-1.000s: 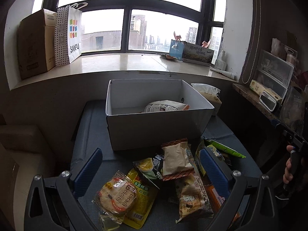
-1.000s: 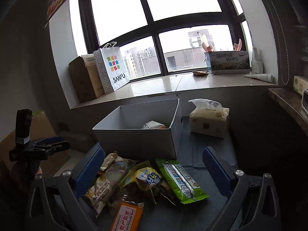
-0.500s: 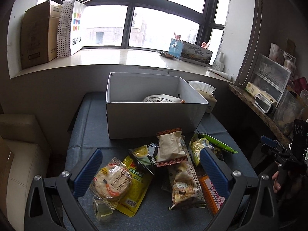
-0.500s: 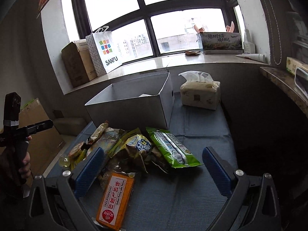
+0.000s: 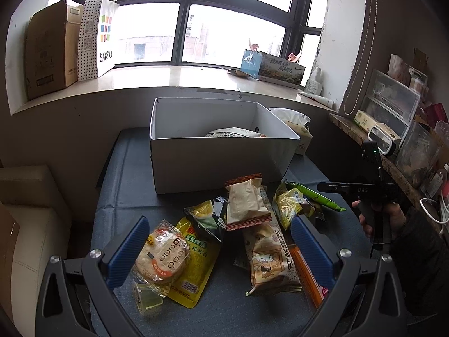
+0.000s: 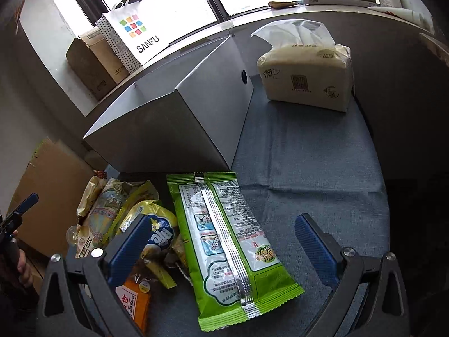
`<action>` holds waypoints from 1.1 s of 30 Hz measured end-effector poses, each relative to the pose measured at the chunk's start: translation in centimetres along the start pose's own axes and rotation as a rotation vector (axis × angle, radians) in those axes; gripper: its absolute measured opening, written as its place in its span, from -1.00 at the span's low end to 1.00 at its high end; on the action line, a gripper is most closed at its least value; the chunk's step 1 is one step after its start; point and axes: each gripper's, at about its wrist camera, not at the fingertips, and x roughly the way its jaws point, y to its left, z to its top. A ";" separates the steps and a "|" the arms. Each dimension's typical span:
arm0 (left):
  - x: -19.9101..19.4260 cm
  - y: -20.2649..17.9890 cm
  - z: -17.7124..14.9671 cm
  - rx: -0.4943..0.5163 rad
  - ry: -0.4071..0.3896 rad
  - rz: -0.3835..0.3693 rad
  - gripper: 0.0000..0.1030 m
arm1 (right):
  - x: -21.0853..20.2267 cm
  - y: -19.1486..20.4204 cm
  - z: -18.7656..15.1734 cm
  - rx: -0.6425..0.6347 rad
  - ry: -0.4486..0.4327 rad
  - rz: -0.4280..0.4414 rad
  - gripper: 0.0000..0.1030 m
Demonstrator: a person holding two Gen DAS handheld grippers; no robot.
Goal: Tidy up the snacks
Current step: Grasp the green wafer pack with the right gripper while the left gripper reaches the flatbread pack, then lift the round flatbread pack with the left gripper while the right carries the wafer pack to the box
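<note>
Several snack packets lie in a heap on the blue cloth in front of a white open box [image 5: 221, 154]; one packet [image 5: 234, 132] lies inside it. My left gripper [image 5: 220, 245] is open and empty, hovering over the heap near a round cookie pack [image 5: 164, 255] and a beige pack [image 5: 245, 202]. My right gripper [image 6: 221, 244] is open and empty, low over a long green packet [image 6: 224, 241] that lies between its fingers. The box shows in the right wrist view [image 6: 179, 118] just beyond the packet. A yellow packet [image 6: 157, 227] and an orange bar [image 6: 134, 306] lie by the left finger.
A tissue pack [image 6: 306, 75] stands right of the box. The windowsill holds a SANFU bag [image 5: 96, 36], a cardboard box [image 5: 47, 53] and a printed carton [image 5: 273, 66]. A cluttered shelf [image 5: 393, 129] runs along the right. A sofa arm [image 5: 25, 196] lies to the left.
My right gripper has dropped and moved forward, close over the green packet. My left gripper has pulled back and risen slightly. Both stayed open.
</note>
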 end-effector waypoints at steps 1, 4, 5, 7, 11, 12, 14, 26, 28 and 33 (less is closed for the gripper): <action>0.0 0.0 -0.1 0.001 0.001 0.001 1.00 | 0.6 -0.1 0.3 -0.007 0.016 0.020 1.00; 0.1 0.4 -0.2 0.001 0.010 -0.002 0.99 | 2.5 0.2 0.6 -0.030 0.073 0.027 1.00; 0.2 0.5 -0.3 -0.002 0.013 -0.002 0.99 | 3.2 0.4 0.5 -0.045 0.101 0.013 1.00; 0.3 0.8 -0.5 -0.005 0.019 -0.006 0.99 | 4.1 0.6 0.2 -0.068 0.130 -0.015 0.99; 0.6 1.5 -0.9 0.011 0.027 -0.001 0.99 | 3.2 0.0 -0.1 -0.024 0.094 -0.002 0.32; 0.8 1.8 -1.0 0.013 0.032 0.006 0.99 | 2.9 -0.1 -0.1 -0.013 0.084 0.018 0.32; 1.2 2.4 -1.3 0.011 0.046 0.008 0.99 | 2.2 0.3 -0.5 -0.034 0.065 0.038 0.32; 8.3 5.9 -3.5 0.152 0.251 -0.015 0.99 | -7.5 5.7 -3.7 -0.061 -0.161 0.073 0.32; 9.1 6.3 -3.3 0.169 0.266 -0.025 0.99 | -8.5 6.4 -4.5 -0.059 -0.177 0.086 0.32; 11.2 7.5 -3.1 0.170 0.331 -0.107 0.99 | -9.8 7.2 -6.0 -0.053 -0.189 0.107 0.32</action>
